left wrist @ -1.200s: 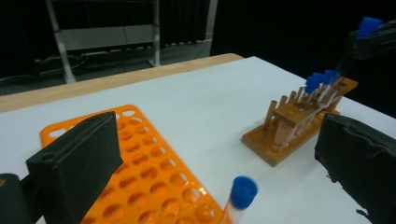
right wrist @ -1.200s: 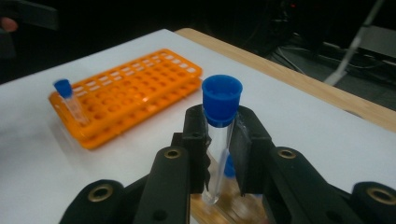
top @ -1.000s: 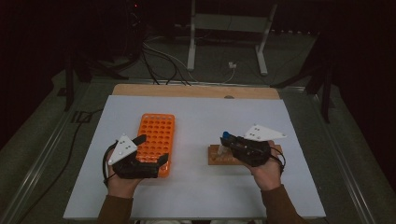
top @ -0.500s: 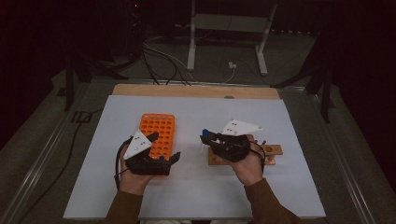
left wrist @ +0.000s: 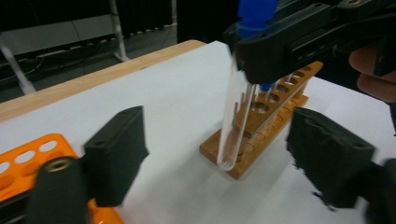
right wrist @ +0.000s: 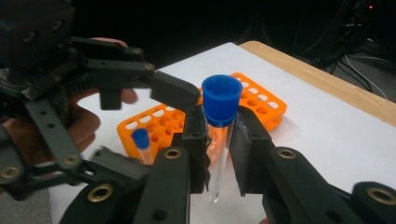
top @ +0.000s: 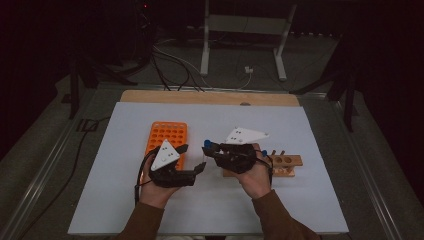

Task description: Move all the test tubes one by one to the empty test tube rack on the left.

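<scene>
**Blue-capped tube held between my two hand-held grippers**

The white tabletop (top: pixel 300 130) spreads out under both my hands. The orange rack (top: pixel 167 137) lies just beyond my left hand-held gripper (top: pixel 192 160), on its outer side, with one small blue-capped tube (right wrist: pixel 140 142) standing in it. The wooden rack (top: pixel 285 165) sits just behind my right hand-held gripper (top: pixel 210 150), partly under my right hand (top: pixel 255 177), with more tubes standing in its holes.

My right hand-held gripper is clamped on the clear test tube (right wrist: pixel 218 149), jaws pressed to the glass just under its blue cap (right wrist: pixel 221 100), the tube hanging upright with its rounded bottom clear of the tabletop. From my left hand-held gripper's view the same tube hangs straight ahead, in front of the wooden rack.

My left hand-held gripper's jaws stand apart, and they have just been closing; the tube is ahead of them, between the two pads in line of sight, but neither pad touches it. The two grippers' tips are near each other, almost meeting.
</scene>
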`<action>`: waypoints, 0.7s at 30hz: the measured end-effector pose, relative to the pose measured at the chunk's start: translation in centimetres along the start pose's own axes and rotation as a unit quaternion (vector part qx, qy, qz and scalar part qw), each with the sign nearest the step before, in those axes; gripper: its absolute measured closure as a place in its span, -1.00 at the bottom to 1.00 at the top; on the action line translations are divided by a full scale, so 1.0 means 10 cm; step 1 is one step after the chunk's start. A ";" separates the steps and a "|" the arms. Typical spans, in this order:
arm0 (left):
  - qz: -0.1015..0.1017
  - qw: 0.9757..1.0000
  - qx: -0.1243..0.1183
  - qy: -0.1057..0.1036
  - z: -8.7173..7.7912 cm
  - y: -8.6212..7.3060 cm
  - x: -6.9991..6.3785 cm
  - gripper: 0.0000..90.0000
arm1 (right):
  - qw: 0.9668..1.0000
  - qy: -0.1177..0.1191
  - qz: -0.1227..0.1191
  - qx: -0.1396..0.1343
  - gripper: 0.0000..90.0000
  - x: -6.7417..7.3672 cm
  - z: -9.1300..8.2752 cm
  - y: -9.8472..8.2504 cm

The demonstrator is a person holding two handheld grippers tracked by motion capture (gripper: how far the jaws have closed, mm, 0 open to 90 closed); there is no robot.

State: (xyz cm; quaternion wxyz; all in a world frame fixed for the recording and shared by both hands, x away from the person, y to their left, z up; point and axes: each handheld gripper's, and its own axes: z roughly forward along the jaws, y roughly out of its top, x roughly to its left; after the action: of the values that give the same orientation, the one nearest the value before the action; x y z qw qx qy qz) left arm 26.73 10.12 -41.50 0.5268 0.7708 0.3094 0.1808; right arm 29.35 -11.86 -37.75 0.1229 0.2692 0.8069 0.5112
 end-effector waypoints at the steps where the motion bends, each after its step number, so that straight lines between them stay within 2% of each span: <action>1: 0.001 1.000 0.000 -0.001 0.00 0.00 0.00 -0.32 | 1.000 0.003 -0.002 0.001 0.71 0.01 0.01 0.00; 7: 0.004 1.000 0.007 -0.028 0.05 0.01 -0.01 0.26 | 1.000 0.016 -0.004 0.001 0.71 0.06 0.03 0.02; 11: 0.007 0.999 0.009 -0.035 0.07 0.01 -0.01 0.57 | 1.000 0.021 -0.006 0.001 0.71 0.08 0.05 0.03; 14: 0.005 0.999 0.011 -0.032 0.06 0.01 0.00 0.69 | 1.000 0.022 -0.007 0.002 0.71 0.10 0.06 0.03; 21: 0.009 0.999 0.006 -0.032 0.05 0.01 -0.01 0.72 | 1.000 0.028 -0.014 -0.001 0.66 0.10 0.05 0.03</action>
State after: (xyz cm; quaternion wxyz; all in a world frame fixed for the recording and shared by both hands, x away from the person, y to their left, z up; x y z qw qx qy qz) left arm 26.97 9.72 -41.61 0.5306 0.7819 0.2860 0.1587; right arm 28.84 -10.79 -37.63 0.1077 0.2434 0.8129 0.5180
